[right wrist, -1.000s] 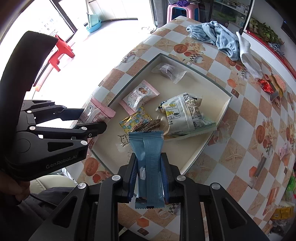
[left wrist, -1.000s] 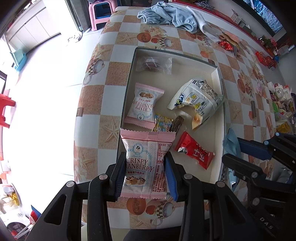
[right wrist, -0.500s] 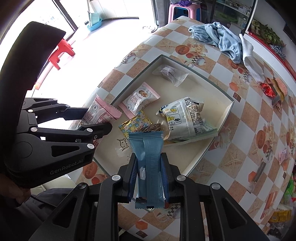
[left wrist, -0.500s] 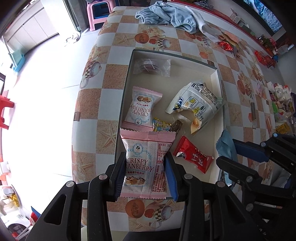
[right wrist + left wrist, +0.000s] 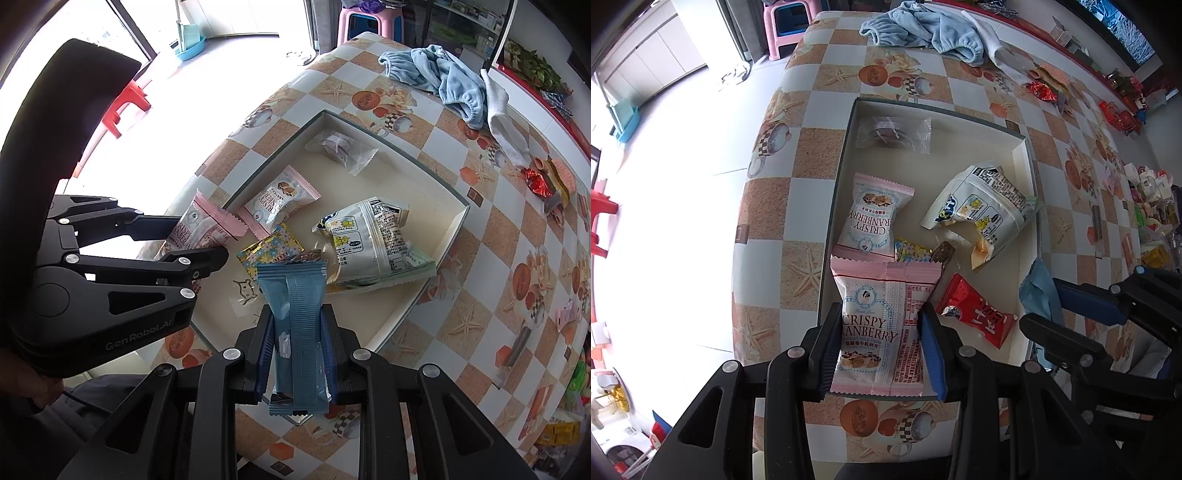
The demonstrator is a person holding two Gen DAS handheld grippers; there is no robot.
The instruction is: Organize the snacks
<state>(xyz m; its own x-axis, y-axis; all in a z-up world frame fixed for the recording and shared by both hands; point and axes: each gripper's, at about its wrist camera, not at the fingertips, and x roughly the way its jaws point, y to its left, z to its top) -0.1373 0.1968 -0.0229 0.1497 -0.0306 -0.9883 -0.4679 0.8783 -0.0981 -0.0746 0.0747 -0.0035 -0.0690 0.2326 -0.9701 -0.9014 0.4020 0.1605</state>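
Note:
My left gripper (image 5: 882, 332) is shut on a pink Crispy Cranberry packet (image 5: 882, 325), held above the near edge of the shallow cream tray (image 5: 1027, 155). My right gripper (image 5: 297, 343) is shut on a blue snack bar wrapper (image 5: 297, 325), also over the tray's near edge (image 5: 454, 229). In the tray lie a second pink cranberry packet (image 5: 873, 218), a white pouch (image 5: 982, 206), a red packet (image 5: 975, 310), a clear-wrapped pastry (image 5: 892, 133), a yellow floral candy (image 5: 269, 251) and a small brown bar (image 5: 943, 251).
The tray sits on a table with a checked cloth (image 5: 798, 155). A blue towel (image 5: 923, 29) and a white cloth (image 5: 502, 122) lie at the far end. Loose snacks (image 5: 1045, 85) and packets (image 5: 554, 435) line the right side. The table's left edge drops to the floor.
Both grippers have drawn back slightly toward the near edge of the tray, each holding its packet. The items in the tray have not moved.

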